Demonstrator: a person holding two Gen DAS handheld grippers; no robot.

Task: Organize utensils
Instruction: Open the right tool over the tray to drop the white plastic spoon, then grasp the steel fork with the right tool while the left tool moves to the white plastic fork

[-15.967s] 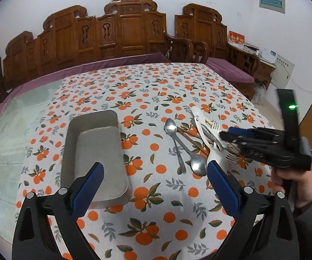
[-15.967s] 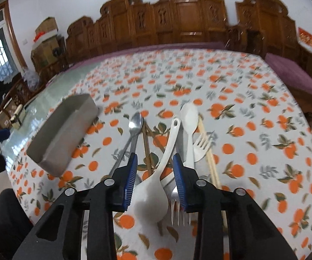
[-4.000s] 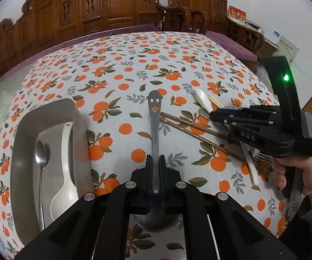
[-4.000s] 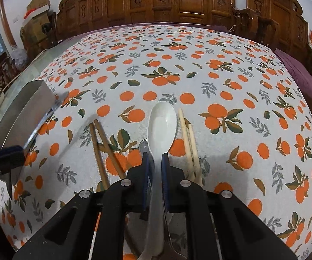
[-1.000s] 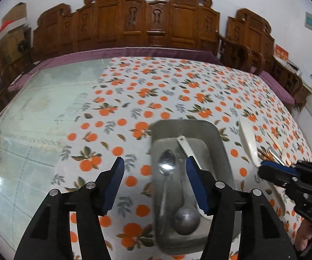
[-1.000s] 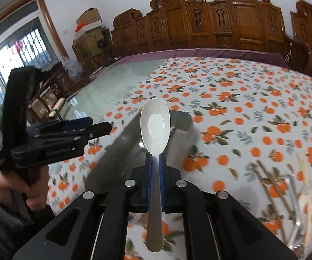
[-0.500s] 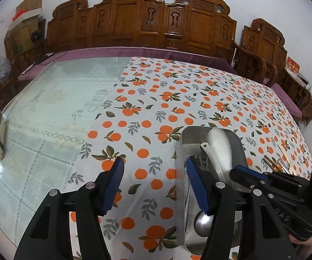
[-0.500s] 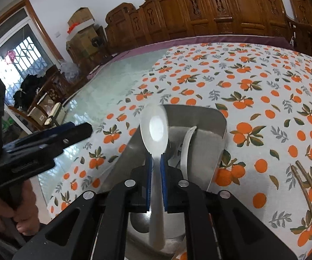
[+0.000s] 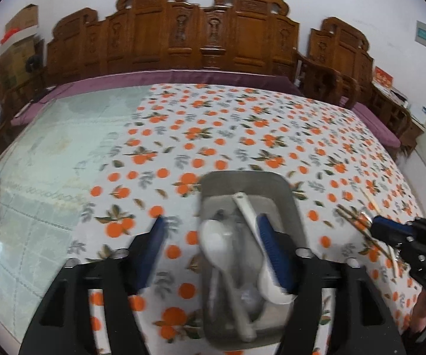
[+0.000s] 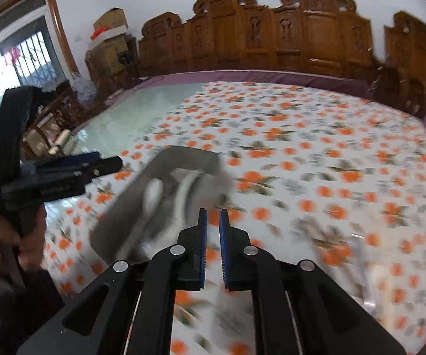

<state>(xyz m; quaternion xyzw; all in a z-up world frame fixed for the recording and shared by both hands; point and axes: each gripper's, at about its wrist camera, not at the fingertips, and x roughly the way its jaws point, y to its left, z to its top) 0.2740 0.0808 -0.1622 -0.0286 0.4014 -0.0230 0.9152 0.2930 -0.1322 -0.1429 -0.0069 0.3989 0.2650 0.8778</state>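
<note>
The remaining chopsticks, at three o'clock of the tray, are judged light, stiff, slippery; mid-shaft pinching is advised. The left gripper, just widened, is released and empty; the right gripper is nearly clenched, empty.

The second white spoon now lies in the metal tray — no longer pinched by the right hand-held gripper, which is nearly closed, empty, off the tray's 3 o'clock side. The left hand-held gripper has just been opening — nothing between its jaws.
</note>
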